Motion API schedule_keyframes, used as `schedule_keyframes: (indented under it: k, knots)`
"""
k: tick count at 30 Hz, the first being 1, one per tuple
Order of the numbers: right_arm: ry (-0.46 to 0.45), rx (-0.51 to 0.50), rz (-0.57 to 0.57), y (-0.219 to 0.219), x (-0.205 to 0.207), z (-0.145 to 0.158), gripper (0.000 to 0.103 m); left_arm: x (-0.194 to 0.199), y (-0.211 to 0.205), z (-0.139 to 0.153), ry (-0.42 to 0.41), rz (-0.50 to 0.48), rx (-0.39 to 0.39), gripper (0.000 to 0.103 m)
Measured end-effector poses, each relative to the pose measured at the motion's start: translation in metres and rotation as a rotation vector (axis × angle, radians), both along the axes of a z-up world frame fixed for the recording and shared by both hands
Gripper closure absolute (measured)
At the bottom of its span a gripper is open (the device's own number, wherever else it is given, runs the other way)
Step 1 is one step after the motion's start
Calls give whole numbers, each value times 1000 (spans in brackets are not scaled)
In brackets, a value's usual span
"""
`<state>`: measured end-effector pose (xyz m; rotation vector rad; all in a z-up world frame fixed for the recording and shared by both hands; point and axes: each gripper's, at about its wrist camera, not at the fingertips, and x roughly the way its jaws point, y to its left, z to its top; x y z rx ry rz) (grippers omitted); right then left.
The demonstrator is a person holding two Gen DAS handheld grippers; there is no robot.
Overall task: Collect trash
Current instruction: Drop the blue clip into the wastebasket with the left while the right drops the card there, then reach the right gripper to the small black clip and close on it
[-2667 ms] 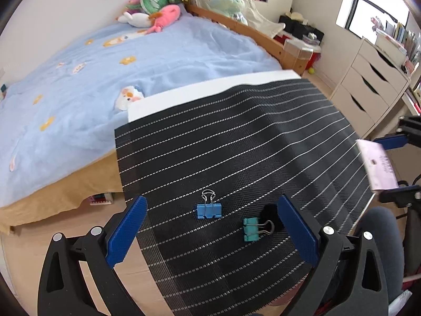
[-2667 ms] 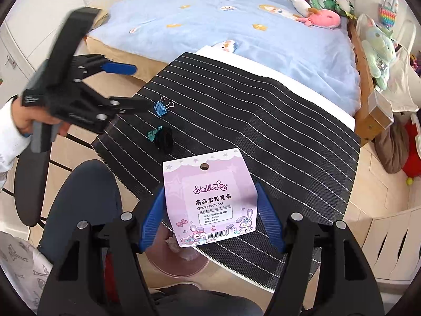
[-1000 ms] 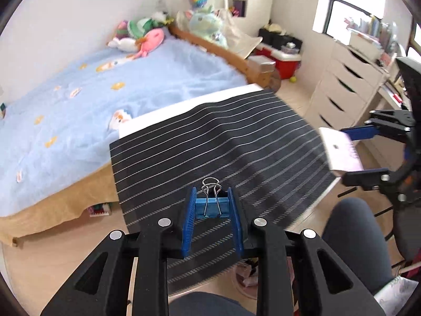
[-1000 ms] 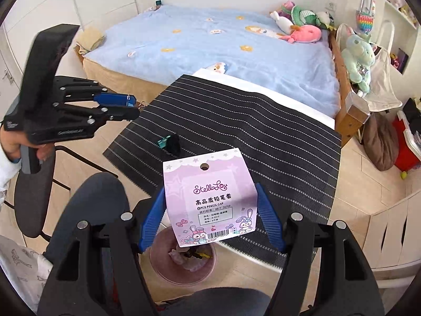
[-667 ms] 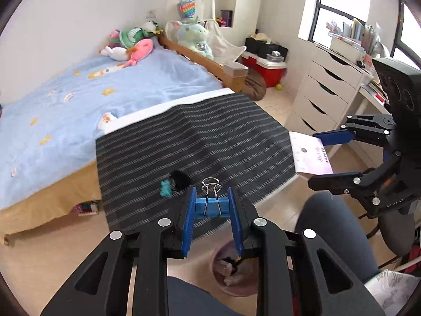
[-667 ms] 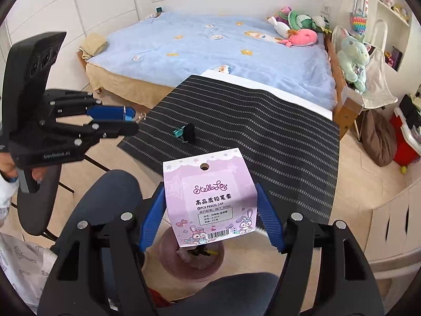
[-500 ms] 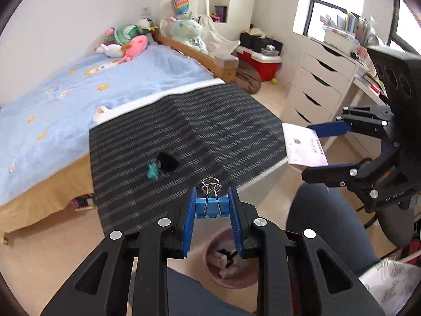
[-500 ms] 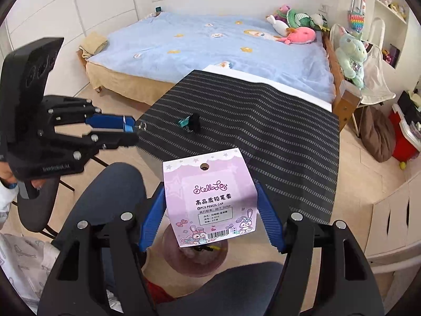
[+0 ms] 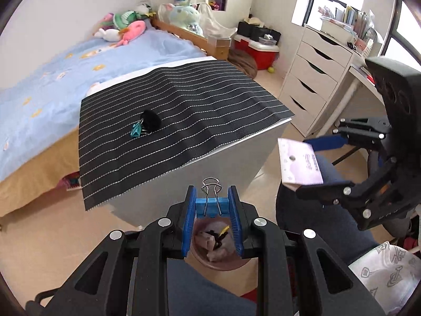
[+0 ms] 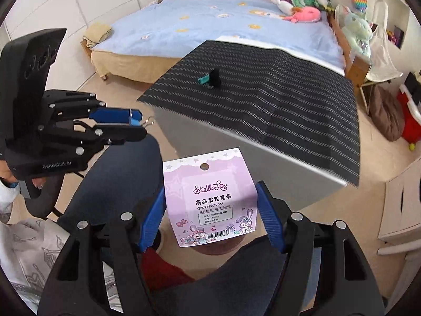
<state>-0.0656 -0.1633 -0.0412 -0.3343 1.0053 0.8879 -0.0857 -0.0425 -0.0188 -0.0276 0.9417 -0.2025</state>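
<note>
My left gripper (image 9: 211,197) is shut on a blue binder clip (image 9: 209,206), wire handles pointing up, above a round pinkish bin (image 9: 210,263) that holds crumpled scraps. In the right wrist view the same left gripper (image 10: 142,124) hangs left of the table with the blue binder clip (image 10: 135,121) in it. My right gripper (image 10: 211,210) is shut on a pink printed card pack (image 10: 208,184), which hides most of the bin (image 10: 226,246) below it. From the left wrist view the card pack (image 9: 300,162) sits in the right gripper (image 9: 302,166). A teal binder clip (image 9: 136,130) and a black lump (image 9: 151,121) lie on the mat.
The white table under the black striped mat (image 9: 197,100) stands just beyond the bin. A person's knees in dark trousers (image 10: 126,173) flank the bin. A blue bed (image 9: 39,79) lies behind the table and white drawers (image 9: 310,84) stand to the right.
Both grippers have drawn back from the table and sunk, and now hang over the bin between the knees. Each keeps its grip on the same item.
</note>
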Motion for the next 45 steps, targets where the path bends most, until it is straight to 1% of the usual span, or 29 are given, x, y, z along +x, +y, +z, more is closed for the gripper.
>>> schedule_keyframes:
  k: [1,2,3,4,7,12,15,24,29,38,40,41,42,45]
  knots:
    - [6,-1,2,1,0,-2,33,0,0,0,1,2,1,79]
    - [17,2,2,2,0,-3,29,-1,1,0,0,2,1,79]
    - [20,3,-3,2,0,-4,17,-2,1,0,-1,3,1,79]
    - [16,6,-9,2,0,-5,12,-2,0,0,-2,4,2,79]
    - [23,8,-19,2,2,-7,9,-3,0,1,-3,3,3,79]
    - [14,19,-35,-2,2,-4,6,-3,-2,-1,4,-4,3,79]
    - [27,20,-69,-5,5,-3,5,-2,-4,-2,10,-14,-5,79]
    - [-14,35,-115,-17,3,7,5,0,-15,-5,20,-45,-4,79]
    - [-23,34,-153,-23,7,11,5,1,-23,-5,22,-65,0,79]
    - [-38,62,-212,-39,17,18,5,1,-34,-6,32,-91,3,78]
    - [-39,67,-219,-42,18,19,5,2,-36,-7,35,-94,1,76]
    - [-39,70,-223,-44,18,19,5,3,-36,-7,40,-97,1,72]
    - [-39,73,-227,-45,18,19,5,3,-36,-8,40,-96,2,53]
    - [-36,79,-234,-47,18,19,5,4,-33,-9,36,-75,-11,27]
